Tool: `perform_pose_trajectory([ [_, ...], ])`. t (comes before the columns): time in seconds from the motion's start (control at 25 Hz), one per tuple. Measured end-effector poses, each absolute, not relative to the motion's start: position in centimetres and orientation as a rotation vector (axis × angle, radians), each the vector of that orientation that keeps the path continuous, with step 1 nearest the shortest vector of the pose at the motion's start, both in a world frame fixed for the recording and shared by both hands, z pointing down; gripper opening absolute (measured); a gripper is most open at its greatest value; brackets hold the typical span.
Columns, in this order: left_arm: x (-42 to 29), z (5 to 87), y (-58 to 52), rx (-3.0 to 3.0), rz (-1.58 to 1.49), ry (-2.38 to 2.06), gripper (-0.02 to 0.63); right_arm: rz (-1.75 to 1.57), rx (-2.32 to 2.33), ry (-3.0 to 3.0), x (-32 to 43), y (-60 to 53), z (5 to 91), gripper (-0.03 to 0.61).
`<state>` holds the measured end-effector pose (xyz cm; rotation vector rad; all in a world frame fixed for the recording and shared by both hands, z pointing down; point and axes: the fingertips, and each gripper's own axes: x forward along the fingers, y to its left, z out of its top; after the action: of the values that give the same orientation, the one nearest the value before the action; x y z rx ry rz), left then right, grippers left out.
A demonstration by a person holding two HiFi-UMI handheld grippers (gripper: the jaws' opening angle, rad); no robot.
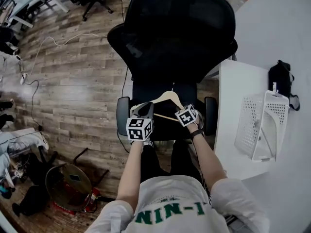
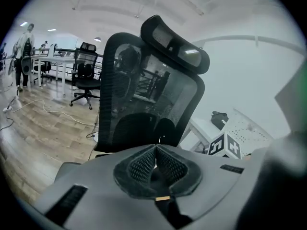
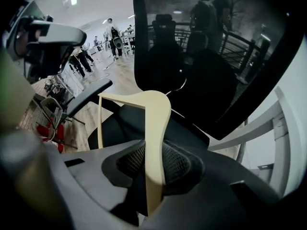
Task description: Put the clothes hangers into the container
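A pale wooden clothes hanger (image 1: 167, 100) hangs over the seat of a black office chair (image 1: 172, 38). My right gripper (image 3: 153, 164) is shut on one arm of the hanger (image 3: 156, 123), which stands upright between the mesh pads; its metal hook (image 3: 180, 86) curves toward the chair back. My left gripper (image 2: 154, 152) sits just left of it with its pads pressed together on nothing. The white perforated container (image 1: 262, 125) stands on the white table (image 1: 228, 130) to the right, apart from both grippers.
The chair's armrests (image 1: 122, 113) flank both grippers. A black bag (image 1: 281, 79) lies on the table behind the container. Wooden floor with cables (image 1: 58, 42) spreads to the left, and a round stool (image 1: 68, 181) stands at lower left. People stand far off at desks (image 2: 24, 47).
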<state>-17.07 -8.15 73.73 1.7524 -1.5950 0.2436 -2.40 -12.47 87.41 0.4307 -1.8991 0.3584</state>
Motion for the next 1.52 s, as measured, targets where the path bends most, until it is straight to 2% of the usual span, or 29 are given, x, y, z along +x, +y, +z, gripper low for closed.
perform_pose_trajectory([
  [0.16, -15.8, 70.6, -7.9, 1.798, 0.238, -1.589, 0.014, 0.426, 0.503, -1.915, -0.7, -11.3, 83.6, 0.118],
  [0.76, -12.1, 57.7, -8.7, 2.047, 0.232, -1.601, 0.014, 0.332, 0.73, -2.078, 2.0, -10.5, 67.7, 0.115],
  [1.16, -9.6, 49.3, -11.0, 2.216, 0.128, -1.593, 0.014, 0.231, 0.968, -2.131, 7.2, -13.0, 58.2, 0.115],
  [1.52, -4.5, 43.5, -14.2, 2.413, 0.099, -1.485, 0.014, 0.199, 1.228, -2.156, 13.2, -15.9, 48.9, 0.115],
])
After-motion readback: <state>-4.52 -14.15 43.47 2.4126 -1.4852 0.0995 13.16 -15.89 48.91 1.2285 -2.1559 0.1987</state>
